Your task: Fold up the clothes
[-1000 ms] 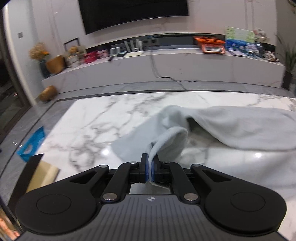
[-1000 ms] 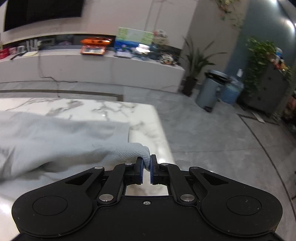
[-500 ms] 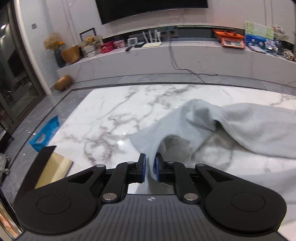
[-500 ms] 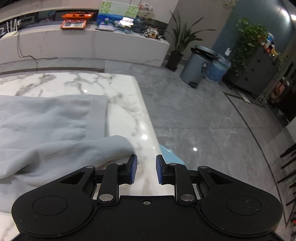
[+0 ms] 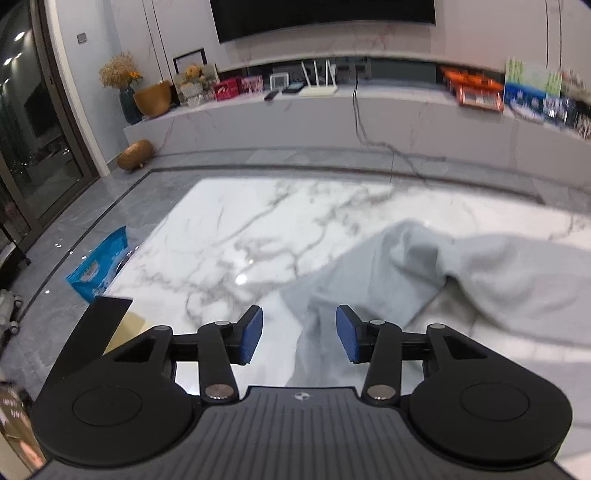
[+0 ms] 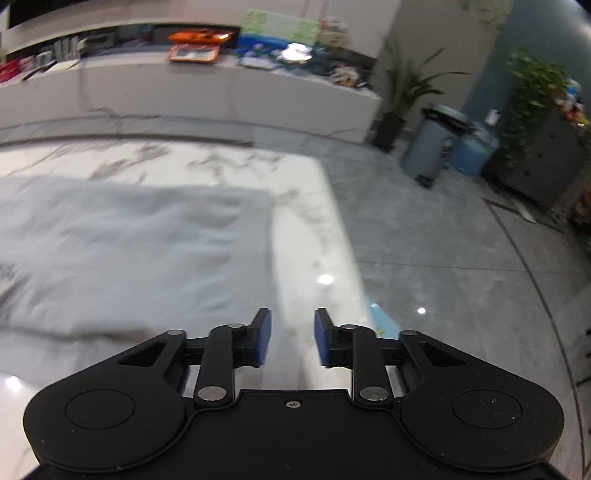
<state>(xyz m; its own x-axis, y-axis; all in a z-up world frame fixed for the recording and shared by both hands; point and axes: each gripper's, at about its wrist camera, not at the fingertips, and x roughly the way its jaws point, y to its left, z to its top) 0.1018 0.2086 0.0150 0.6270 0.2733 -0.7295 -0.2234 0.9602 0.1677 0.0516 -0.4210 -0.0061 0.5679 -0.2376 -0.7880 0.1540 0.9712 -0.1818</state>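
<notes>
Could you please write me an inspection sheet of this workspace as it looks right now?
Surface: white marble table, glossy, with grey veins.
Job's things: light grey garment lying on the table, rumpled with a raised fold on the left wrist view, flatter on the right wrist view.
Clutter: nothing seen on the table besides the garment.
Grippers: left gripper open, cloth below the gap but not pinched; right gripper open, holding nothing, near the table's right edge.
Cables: black cable hanging down the front of the long counter.
Surroundings: blue bag on the floor, grey bin, potted plants, wall television.
</notes>
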